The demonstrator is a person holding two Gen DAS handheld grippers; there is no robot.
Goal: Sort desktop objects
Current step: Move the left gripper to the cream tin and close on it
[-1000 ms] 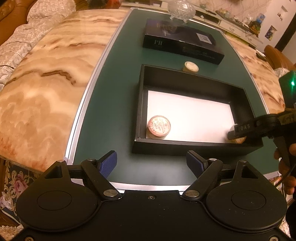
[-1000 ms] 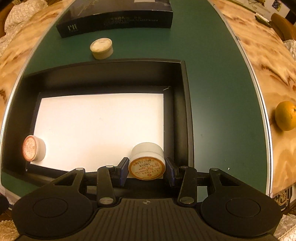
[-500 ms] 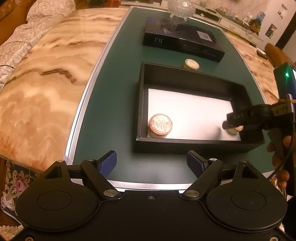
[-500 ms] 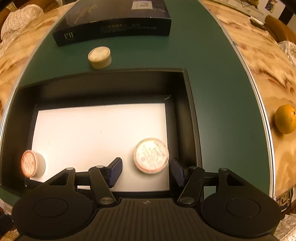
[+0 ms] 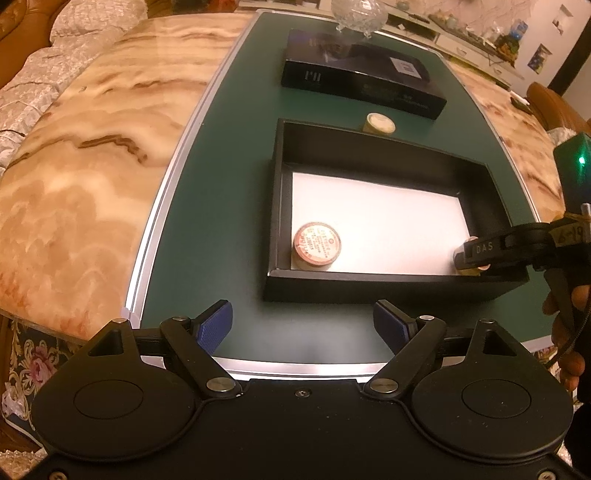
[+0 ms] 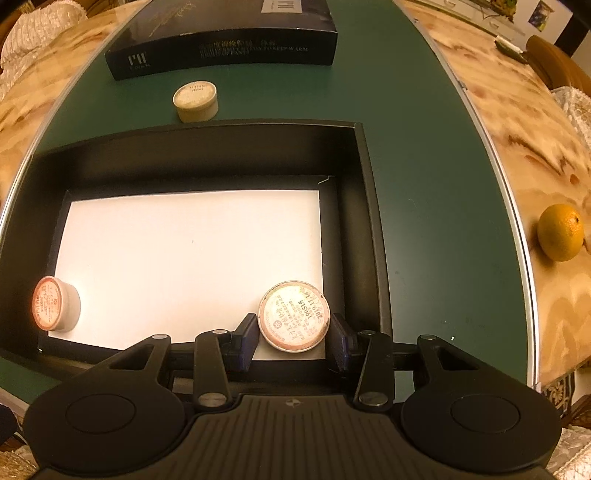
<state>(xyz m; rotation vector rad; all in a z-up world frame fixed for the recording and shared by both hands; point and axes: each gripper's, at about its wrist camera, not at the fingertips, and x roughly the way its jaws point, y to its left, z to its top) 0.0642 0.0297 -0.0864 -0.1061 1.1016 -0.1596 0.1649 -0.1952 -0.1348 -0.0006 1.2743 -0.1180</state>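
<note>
A black open box point(image 6: 365, 206) with a white floor sits on the green mat; it also shows in the left wrist view point(image 5: 273, 221). A round tin point(image 6: 293, 319) lies in its near right corner between the fingers of my right gripper point(image 6: 291, 341), which is open with small gaps on both sides. A second tin point(image 6: 55, 308) lies on its side in the near left corner, and it also shows in the left wrist view point(image 5: 317, 248). A third tin point(image 6: 195, 100) stands on the mat behind the box. My left gripper point(image 5: 303, 326) is open and empty over the mat's near edge.
A long black carton point(image 6: 221, 44) lies at the back of the mat. An orange point(image 6: 560, 232) rests on the marble tabletop to the right. A glass bowl point(image 5: 354, 16) stands behind the carton. The marble point(image 5: 92, 147) extends to the left.
My right gripper opened and let the tin go onto the box floor a second ago; since then its fingers have stood lower beside the tin. The left gripper has barely moved.
</note>
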